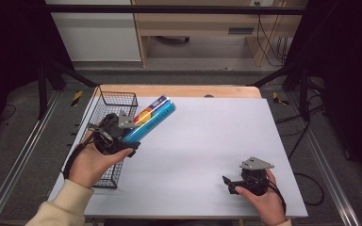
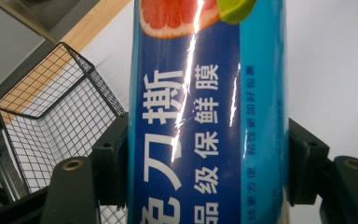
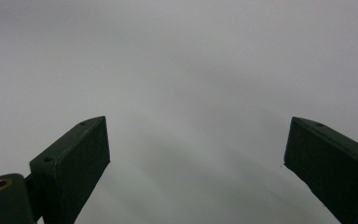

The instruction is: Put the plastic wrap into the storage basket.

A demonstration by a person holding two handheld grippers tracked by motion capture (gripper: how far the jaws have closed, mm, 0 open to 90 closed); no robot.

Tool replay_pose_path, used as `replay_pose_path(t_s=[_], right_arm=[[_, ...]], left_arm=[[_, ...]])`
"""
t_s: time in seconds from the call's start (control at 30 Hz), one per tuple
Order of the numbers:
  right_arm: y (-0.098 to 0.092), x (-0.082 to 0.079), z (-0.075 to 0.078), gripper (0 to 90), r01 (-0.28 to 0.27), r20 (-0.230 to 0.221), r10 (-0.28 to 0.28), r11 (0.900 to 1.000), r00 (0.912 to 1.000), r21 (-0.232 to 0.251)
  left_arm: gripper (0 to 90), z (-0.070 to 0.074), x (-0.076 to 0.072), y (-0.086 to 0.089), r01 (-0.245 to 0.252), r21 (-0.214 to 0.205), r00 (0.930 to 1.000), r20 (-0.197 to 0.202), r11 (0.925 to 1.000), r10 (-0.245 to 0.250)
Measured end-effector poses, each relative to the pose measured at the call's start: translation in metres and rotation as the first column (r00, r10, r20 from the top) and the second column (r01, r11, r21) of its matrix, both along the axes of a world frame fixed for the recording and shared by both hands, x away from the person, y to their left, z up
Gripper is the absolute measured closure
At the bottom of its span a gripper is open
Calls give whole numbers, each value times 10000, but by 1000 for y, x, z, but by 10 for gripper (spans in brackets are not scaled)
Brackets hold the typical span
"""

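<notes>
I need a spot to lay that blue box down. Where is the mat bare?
The grey mat is bare across its middle and far right, between the wire basket and the right gripper. The left edge is crowded: the basket sits there, with the left gripper holding the blue box beside it.

Glossy blue tube (image 2: 207, 121), black wire-mesh basket (image 1: 115, 101), matt grey tabletop (image 1: 207, 141), wooden edge.
</notes>
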State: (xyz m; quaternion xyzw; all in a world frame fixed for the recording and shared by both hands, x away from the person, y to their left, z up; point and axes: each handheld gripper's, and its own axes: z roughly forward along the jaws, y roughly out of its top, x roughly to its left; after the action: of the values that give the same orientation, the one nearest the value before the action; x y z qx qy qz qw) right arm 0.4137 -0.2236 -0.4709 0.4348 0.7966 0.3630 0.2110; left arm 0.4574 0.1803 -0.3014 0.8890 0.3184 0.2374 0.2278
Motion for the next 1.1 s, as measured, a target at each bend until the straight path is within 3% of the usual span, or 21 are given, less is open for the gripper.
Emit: replay_pose_path(t_s=[1.1], right_arm=[[0,0,2,72,25,64,-26,10000,10000,61]], left_arm=[[318,6,-14,38,-1225,179,9924,91,9923,1223]])
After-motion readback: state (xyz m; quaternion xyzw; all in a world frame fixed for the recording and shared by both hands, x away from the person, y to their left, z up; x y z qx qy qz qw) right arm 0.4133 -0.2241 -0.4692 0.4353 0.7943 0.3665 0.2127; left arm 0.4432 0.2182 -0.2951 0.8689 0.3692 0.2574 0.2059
